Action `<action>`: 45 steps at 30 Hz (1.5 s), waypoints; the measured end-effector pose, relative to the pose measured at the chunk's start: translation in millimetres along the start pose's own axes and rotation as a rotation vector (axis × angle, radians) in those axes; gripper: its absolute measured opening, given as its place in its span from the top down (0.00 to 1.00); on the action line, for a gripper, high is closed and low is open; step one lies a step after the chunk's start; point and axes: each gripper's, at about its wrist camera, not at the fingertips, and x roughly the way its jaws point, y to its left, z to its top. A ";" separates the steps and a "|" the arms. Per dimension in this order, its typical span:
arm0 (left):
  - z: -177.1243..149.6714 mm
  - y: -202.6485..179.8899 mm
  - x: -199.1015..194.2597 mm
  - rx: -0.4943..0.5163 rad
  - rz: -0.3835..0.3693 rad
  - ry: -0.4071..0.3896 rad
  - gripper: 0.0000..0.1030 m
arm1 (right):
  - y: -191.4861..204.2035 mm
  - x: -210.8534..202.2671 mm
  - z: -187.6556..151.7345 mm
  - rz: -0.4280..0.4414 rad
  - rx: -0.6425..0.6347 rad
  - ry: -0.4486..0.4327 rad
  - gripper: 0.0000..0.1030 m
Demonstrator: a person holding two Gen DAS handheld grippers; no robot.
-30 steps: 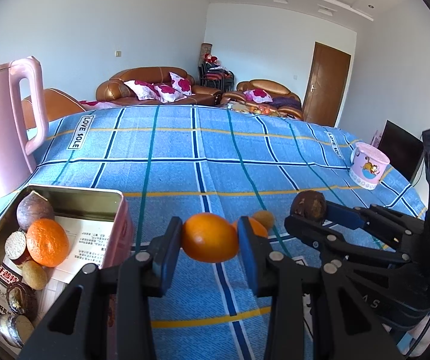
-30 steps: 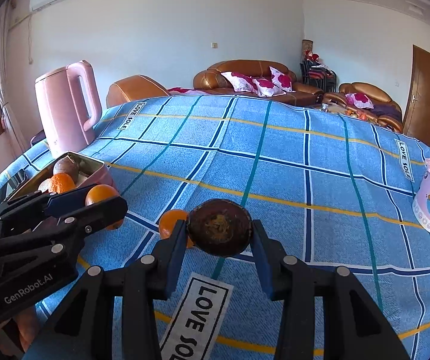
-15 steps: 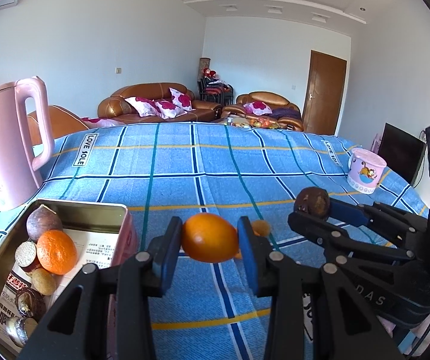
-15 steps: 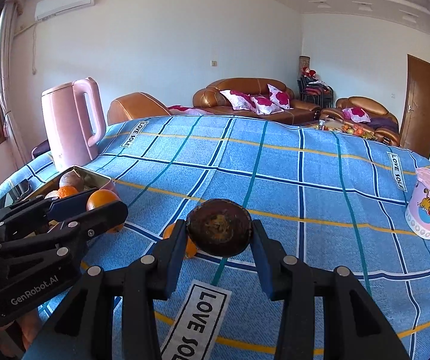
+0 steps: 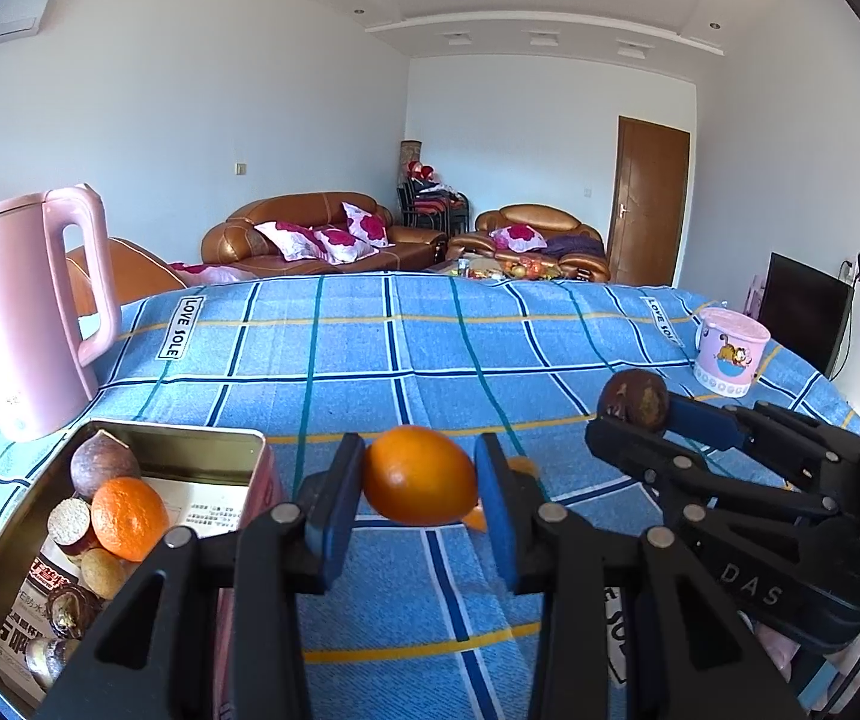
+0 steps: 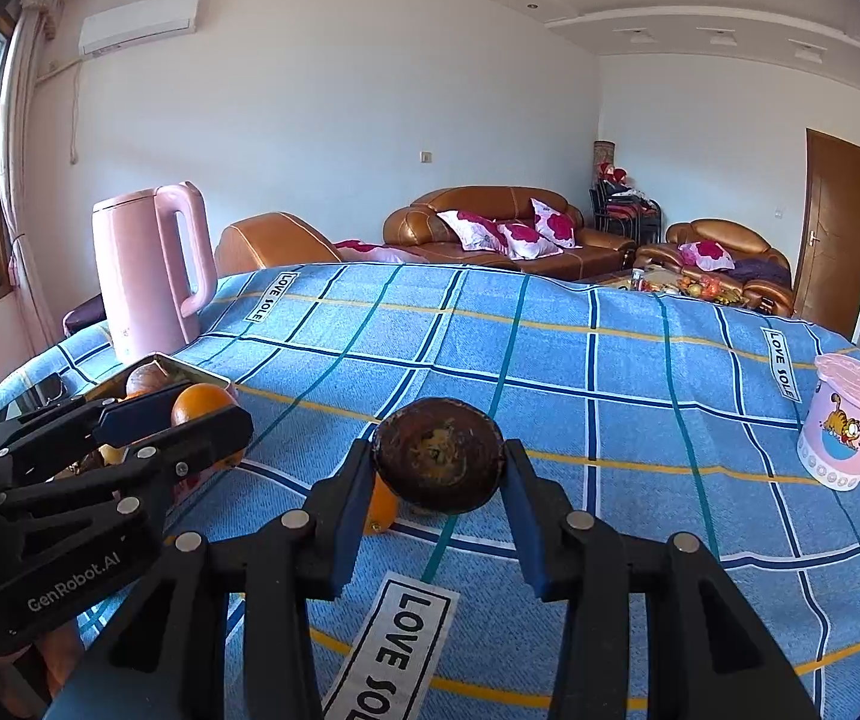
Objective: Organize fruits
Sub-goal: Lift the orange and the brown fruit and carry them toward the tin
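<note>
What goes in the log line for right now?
left tongs: shut on orange | right tongs: shut on brown fruit | both above cloth | tin: holds fruit

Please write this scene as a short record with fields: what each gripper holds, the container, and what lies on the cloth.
left gripper: shut on orange, lifted above the cloth
right gripper: shut on dark brown fruit, also lifted
tin box: open, already holding several fruits, near the left gripper
cloth: one small orange fruit lies on it
background: pink kettle, pink cup
</note>
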 end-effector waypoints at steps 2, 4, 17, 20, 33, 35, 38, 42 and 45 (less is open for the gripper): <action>-0.1 -0.5 -1.9 0.003 0.003 -0.010 0.62 | 0.0 -2.4 -0.4 0.000 0.000 -0.009 0.57; -0.4 -1.6 -4.6 0.007 0.008 -0.022 0.62 | -0.2 -4.0 -0.9 0.002 0.000 -0.014 0.57; -0.2 -5.6 -14.6 0.028 0.031 -0.080 0.62 | -0.4 -17.9 -2.1 -0.004 0.004 -0.079 0.57; -0.8 -6.2 -18.1 0.031 0.039 -0.099 0.62 | -0.6 -21.6 -2.7 -0.008 0.005 -0.095 0.57; 0.1 -4.1 -24.9 0.016 0.075 -0.136 0.62 | -0.1 -35.7 -4.4 -0.023 0.001 -0.171 0.57; 0.1 -2.1 -26.7 0.011 0.085 -0.143 0.62 | 0.6 -36.8 -4.3 -0.026 0.000 -0.178 0.57; 0.3 -2.4 -29.4 0.012 0.098 -0.154 0.62 | 1.8 -38.6 -4.9 -0.027 -0.004 -0.187 0.57; 0.0 -2.6 -32.2 0.022 0.108 -0.164 0.62 | 4.8 -37.1 -5.4 -0.018 -0.011 -0.179 0.57; -0.7 0.6 -32.7 0.018 0.111 -0.159 0.62 | 7.8 -34.6 -5.1 -0.012 -0.018 -0.169 0.57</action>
